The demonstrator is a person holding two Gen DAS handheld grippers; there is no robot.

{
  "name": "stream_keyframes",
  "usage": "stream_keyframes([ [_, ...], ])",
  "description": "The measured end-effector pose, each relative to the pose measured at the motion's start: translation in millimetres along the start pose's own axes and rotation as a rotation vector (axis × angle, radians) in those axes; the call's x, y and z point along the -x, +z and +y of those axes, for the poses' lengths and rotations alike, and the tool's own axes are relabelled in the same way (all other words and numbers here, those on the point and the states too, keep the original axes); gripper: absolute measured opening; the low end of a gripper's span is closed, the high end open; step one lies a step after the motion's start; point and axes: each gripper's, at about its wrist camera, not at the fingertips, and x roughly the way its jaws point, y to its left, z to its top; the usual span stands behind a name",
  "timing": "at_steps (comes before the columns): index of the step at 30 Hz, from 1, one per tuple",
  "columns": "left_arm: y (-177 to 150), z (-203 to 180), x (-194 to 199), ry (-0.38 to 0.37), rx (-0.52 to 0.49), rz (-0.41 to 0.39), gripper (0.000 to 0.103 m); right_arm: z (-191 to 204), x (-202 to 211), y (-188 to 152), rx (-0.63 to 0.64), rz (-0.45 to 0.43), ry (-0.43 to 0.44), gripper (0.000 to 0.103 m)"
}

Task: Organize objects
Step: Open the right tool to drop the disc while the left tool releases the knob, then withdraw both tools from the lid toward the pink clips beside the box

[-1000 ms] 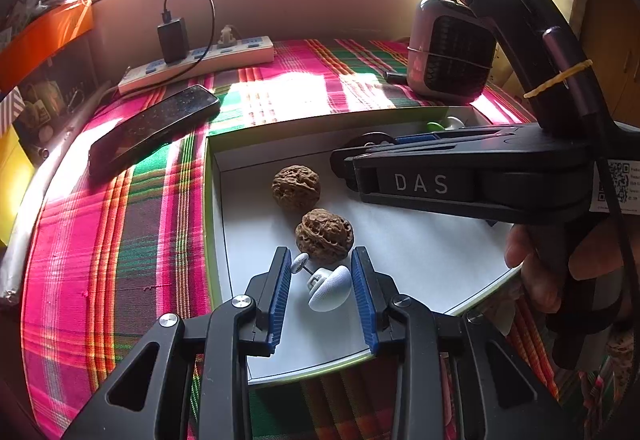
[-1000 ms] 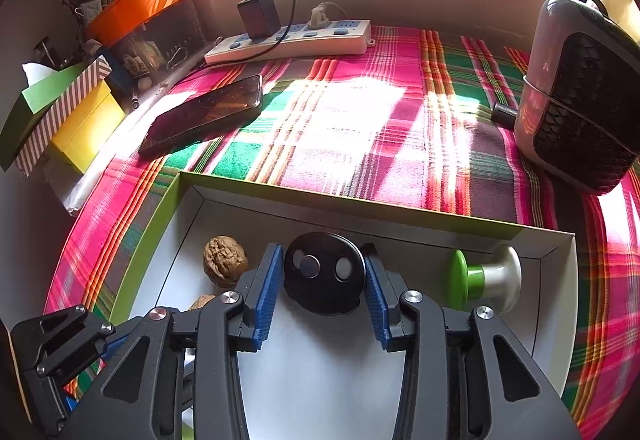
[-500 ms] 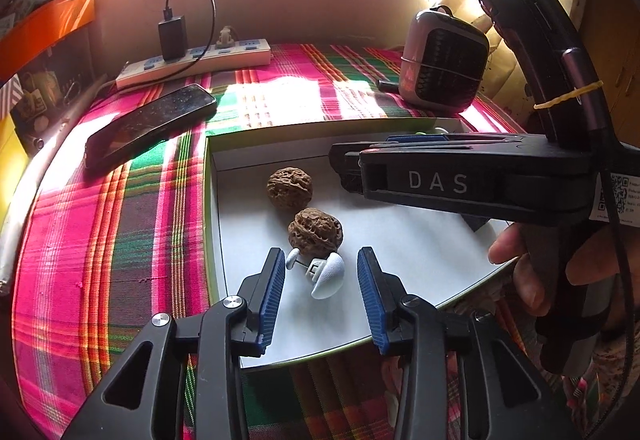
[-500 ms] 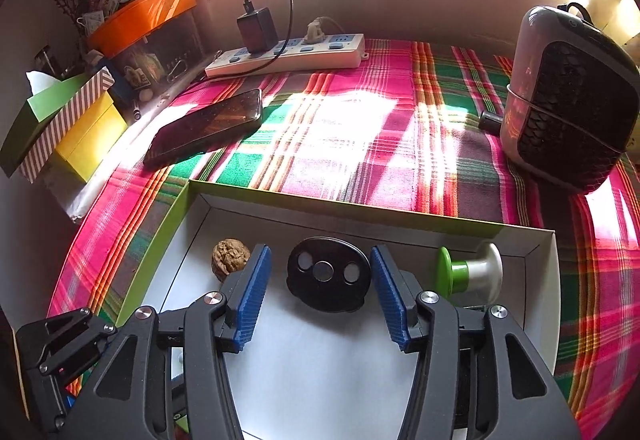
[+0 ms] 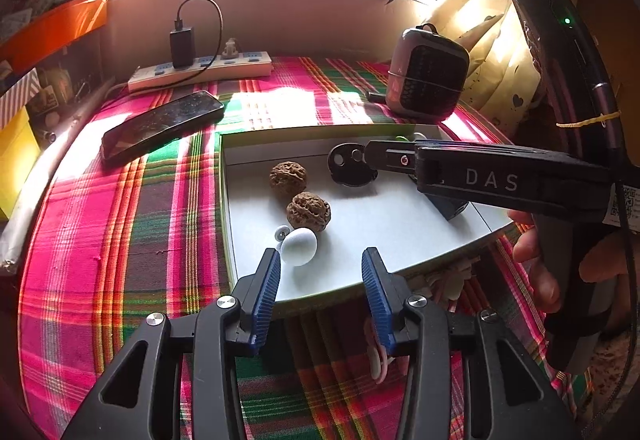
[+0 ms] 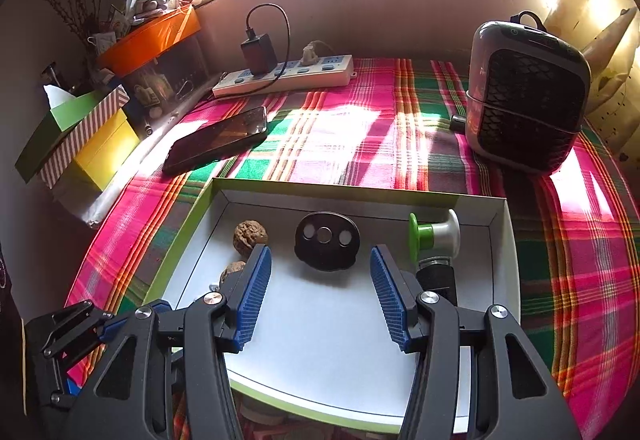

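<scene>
While both claws hang over the near edge of the white tray [image 6: 505,240], neither has hold of anything. The left claw [image 5: 320,280] has its jaws opening, and the white knob [image 5: 299,246] with its small metal stud lies just past the left pad at about eleven o'clock, free of both pads. It looks light, hard and smooth, so it would likely skid or roll under a poor pinch; the rounded cap, taken across its widest part, seems the safest hold, since the stud is too thin to trust. The right claw [image 6: 320,280] stands about half open and empty, with the black oval disc [image 6: 327,240] lying flat on the tray floor at twelve o'clock just beyond its tips. That disc seems stiff and thin, so I judge it must be gripped across its narrow sides, edge to edge, with the pads low against the tray.

Further in, two walnuts sit close together: the nearer walnut [image 5: 309,211] almost against the knob, the farther walnut [image 5: 288,178] just behind it. They look light, rigid and rough, easy to hold around the middle, though they may roll. At two o'clock from the right claw a green-and-white plunger [image 6: 434,232] lies on its side, best taken by its waist. Beyond the tray, on the plaid-covered table [image 6: 360,144], rest a phone [image 6: 218,138], a power strip [image 6: 284,76] and a small heater [image 6: 524,96].
</scene>
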Motion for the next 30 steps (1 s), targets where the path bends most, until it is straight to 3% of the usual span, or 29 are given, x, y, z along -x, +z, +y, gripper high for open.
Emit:
stream_keyframes([
  [14,-27,2,33,-0.045,0.021,-0.024,0.042,-3,48,-39,-0.036,-0.083,-0.044,0.053],
  [23,-45,-13,22,-0.124,-0.014,0.039,0.046,-5,60,-68,-0.050,-0.087,-0.066,0.053],
  [30,-52,-24,8,-0.128,-0.038,0.083,0.046,-13,67,-86,-0.086,-0.086,-0.088,0.053],
])
